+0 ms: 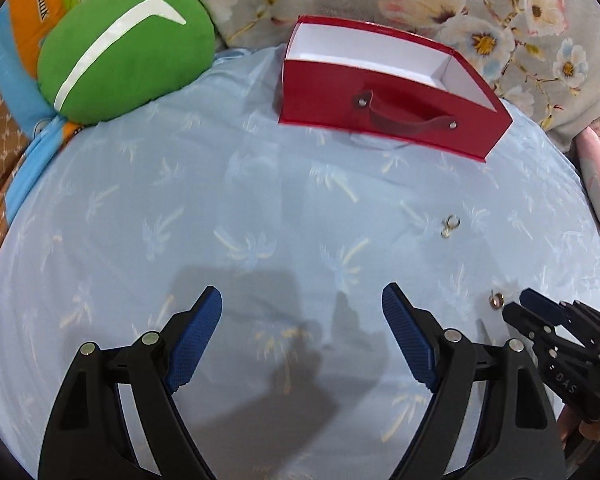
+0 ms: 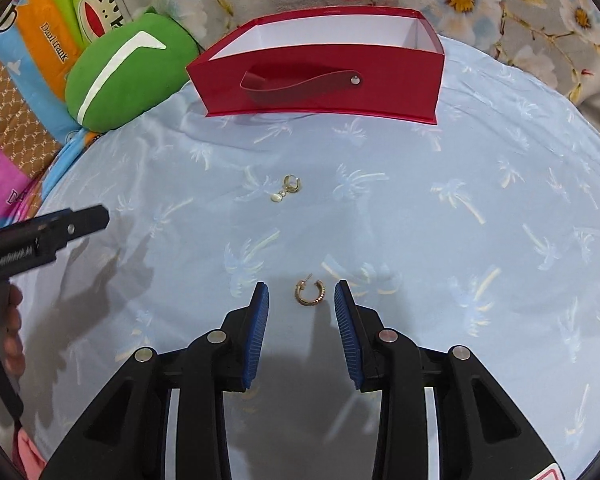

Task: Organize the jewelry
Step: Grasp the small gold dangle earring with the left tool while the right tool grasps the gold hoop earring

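Note:
A gold hoop earring [image 2: 309, 292] lies on the light blue sheet [image 2: 420, 208], between the tips of my open right gripper [image 2: 301, 298], not touching the pads. It also shows in the left wrist view [image 1: 496, 300], just off the right gripper [image 1: 518, 306]. A gold earring with a pearl drop [image 2: 285, 188] lies farther out, toward the red box [image 2: 320, 80]; it also shows in the left wrist view [image 1: 450, 226]. The red box [image 1: 384, 96] is open-topped, white inside, with a strap handle. My left gripper [image 1: 302, 308] is wide open and empty above the sheet.
A green cushion [image 1: 124, 52] lies left of the box, with colourful bedding behind it. Floral fabric [image 1: 500, 12] runs along the back. The left gripper's arm [image 2: 40, 240] enters the right wrist view from the left. A pink item [image 1: 598, 184] lies at the right edge.

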### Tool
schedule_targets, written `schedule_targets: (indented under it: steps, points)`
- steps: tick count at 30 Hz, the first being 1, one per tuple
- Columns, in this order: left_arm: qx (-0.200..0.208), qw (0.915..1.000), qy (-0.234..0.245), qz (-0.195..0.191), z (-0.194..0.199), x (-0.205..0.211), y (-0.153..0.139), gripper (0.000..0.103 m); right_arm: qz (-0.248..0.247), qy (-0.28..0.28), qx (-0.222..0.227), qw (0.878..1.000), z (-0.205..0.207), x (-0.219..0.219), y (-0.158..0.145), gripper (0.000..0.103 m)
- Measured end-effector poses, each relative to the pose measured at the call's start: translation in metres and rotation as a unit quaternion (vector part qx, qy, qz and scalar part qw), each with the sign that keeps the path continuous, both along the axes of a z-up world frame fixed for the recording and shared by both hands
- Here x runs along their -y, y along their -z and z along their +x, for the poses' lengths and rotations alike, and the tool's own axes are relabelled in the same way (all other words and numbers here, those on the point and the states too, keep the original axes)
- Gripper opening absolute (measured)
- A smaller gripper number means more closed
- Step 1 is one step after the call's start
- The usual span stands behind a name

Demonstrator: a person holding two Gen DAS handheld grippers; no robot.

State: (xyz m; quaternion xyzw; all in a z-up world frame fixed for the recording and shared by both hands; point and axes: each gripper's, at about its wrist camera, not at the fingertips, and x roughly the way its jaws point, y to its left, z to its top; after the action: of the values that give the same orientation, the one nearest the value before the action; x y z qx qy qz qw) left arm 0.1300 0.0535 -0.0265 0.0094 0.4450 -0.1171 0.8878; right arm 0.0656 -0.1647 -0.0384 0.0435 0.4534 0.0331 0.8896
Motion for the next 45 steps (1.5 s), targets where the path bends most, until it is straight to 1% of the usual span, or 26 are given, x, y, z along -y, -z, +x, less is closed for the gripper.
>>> schedule_targets:
  steps: [2, 6, 8, 9, 13, 16, 18, 23, 25, 27, 29, 30, 31, 32, 34, 35, 36, 37, 38, 45]
  points:
    - [-0.003, 1.0, 0.004, -0.001, -0.005, 0.001, 0.003, 0.08, -0.007, 0.003, -0.001, 1.0, 0.0, -0.003, 0.006, 0.032]
    - [0.002, 0.9999, 0.012, -0.007, -0.007, 0.008, 0.003, 0.08, 0.0, 0.013, -0.009, 1.0, 0.005, 0.0, 0.013, 0.03]
    - [0.005, 0.9998, 0.018, -0.01, -0.006, 0.013, 0.001, 0.08, -0.002, 0.018, -0.008, 1.0, 0.005, 0.002, 0.016, 0.017]
    - [0.006, 0.9997, 0.022, -0.011, -0.005, 0.016, 0.0, 0.08, -0.002, 0.019, -0.007, 1.0, 0.006, 0.002, 0.017, 0.015]
    - [0.006, 0.9993, 0.033, -0.016, 0.001, 0.029, -0.001, 0.08, 0.001, 0.021, -0.004, 1.0, 0.004, 0.004, 0.018, 0.015]
    - [0.001, 0.9987, 0.046, -0.019, 0.009, 0.045, 0.002, 0.08, 0.01, 0.035, -0.002, 0.999, -0.001, 0.012, 0.015, 0.015]
    - [-0.003, 0.9979, 0.059, -0.026, 0.017, 0.06, 0.003, 0.08, 0.013, 0.044, 0.0, 0.999, -0.006, 0.019, 0.012, 0.015]
    - [-0.002, 0.9964, 0.081, -0.023, 0.038, 0.104, 0.009, 0.078, 0.018, 0.072, 0.002, 0.997, -0.022, 0.043, 0.002, 0.015]
    - [-0.001, 0.9956, 0.09, -0.024, 0.046, 0.124, 0.014, 0.074, 0.02, 0.08, 0.002, 0.997, -0.025, 0.05, 0.0, 0.015]
    - [-0.006, 0.995, 0.097, -0.021, 0.052, 0.139, 0.021, 0.064, 0.024, 0.086, 0.002, 0.996, -0.027, 0.056, -0.001, 0.015]
    - [-0.016, 0.9945, 0.102, -0.015, 0.057, 0.151, 0.03, 0.058, 0.024, 0.089, 0.003, 0.996, -0.027, 0.06, -0.002, 0.015]
    - [-0.017, 0.9945, 0.103, -0.011, 0.059, 0.155, 0.033, 0.054, 0.025, 0.09, 0.004, 0.996, -0.026, 0.06, -0.002, 0.015]
    - [-0.014, 0.9947, 0.101, -0.006, 0.059, 0.158, 0.036, 0.052, 0.027, 0.09, 0.004, 0.996, -0.026, 0.061, -0.001, 0.015]
    - [-0.006, 0.9948, 0.102, 0.0, 0.059, 0.159, 0.036, 0.046, 0.028, 0.091, 0.004, 0.995, -0.025, 0.061, -0.001, 0.015]
    - [-0.002, 0.9947, 0.103, 0.008, 0.059, 0.162, 0.036, 0.039, 0.031, 0.092, 0.005, 0.995, -0.025, 0.061, -0.001, 0.015]
    - [0.001, 0.9949, 0.101, 0.008, 0.059, 0.161, 0.036, 0.029, 0.032, 0.091, 0.006, 0.995, -0.024, 0.061, -0.002, 0.015]
    - [0.0, 0.9949, 0.101, 0.008, 0.06, 0.161, 0.036, 0.022, 0.033, 0.09, 0.006, 0.995, -0.023, 0.061, -0.002, 0.015]
    - [0.0, 0.9949, 0.1, 0.01, 0.06, 0.161, 0.036, 0.02, 0.034, 0.09, 0.007, 0.995, -0.023, 0.062, -0.002, 0.015]
    - [-0.001, 0.9948, 0.101, 0.009, 0.06, 0.16, 0.036, 0.014, 0.034, 0.089, 0.007, 0.995, -0.023, 0.061, -0.001, 0.015]
    - [-0.01, 0.9946, 0.104, 0.0, 0.055, 0.155, 0.031, 0.014, 0.036, 0.088, 0.015, 0.995, -0.022, 0.061, -0.008, 0.015]
